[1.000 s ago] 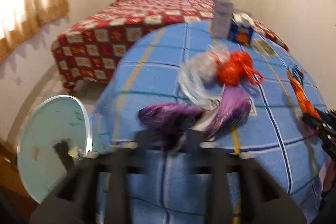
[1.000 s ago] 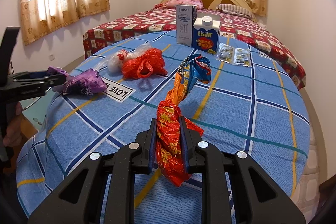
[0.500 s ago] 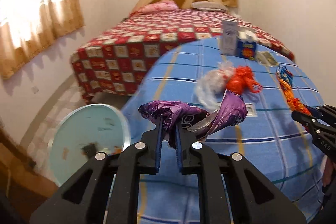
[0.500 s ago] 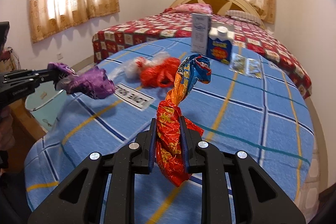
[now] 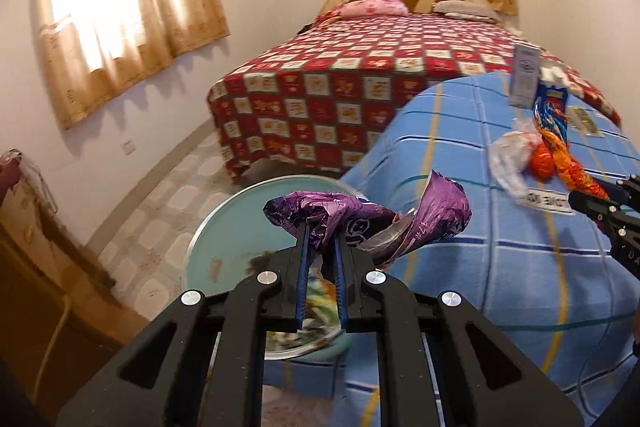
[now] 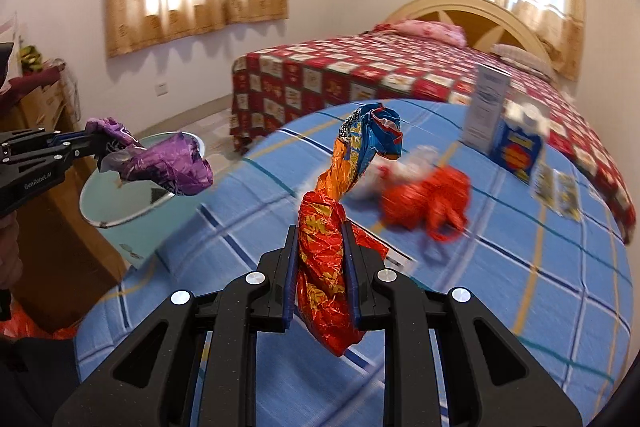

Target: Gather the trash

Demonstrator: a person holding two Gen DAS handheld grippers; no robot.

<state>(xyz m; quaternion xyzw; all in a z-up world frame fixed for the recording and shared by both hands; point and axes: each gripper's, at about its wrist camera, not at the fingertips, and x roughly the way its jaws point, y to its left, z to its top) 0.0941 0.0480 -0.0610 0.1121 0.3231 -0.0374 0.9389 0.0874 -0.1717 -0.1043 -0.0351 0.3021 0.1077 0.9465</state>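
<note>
Left gripper (image 5: pixel 321 239) pinching purple wrapper (image 5: pixel 360 219) above teal bin (image 5: pixel 224 227) — bin contents half hidden. Right gripper (image 6: pixel 321 243) clamped on orange-blue snack bag (image 6: pixel 332 203) over blue table (image 6: pixel 520 291) — background trash blurred.

My left claw (image 5: pixel 321 245) has lifted the purple wrapper (image 5: pixel 362 223) off the counter (image 5: pixel 520 287) and swung it out past the counter's edge, so it now hangs over the open pale-green bin (image 5: pixel 224 227). My right claw (image 6: pixel 322 251) has raised the orange-and-blue wrapper (image 6: pixel 332 211) clear of the cloth and turned left toward that bin (image 6: pixel 120 203), sliding the cartons (image 6: pixel 504 123) off to my right.
</note>
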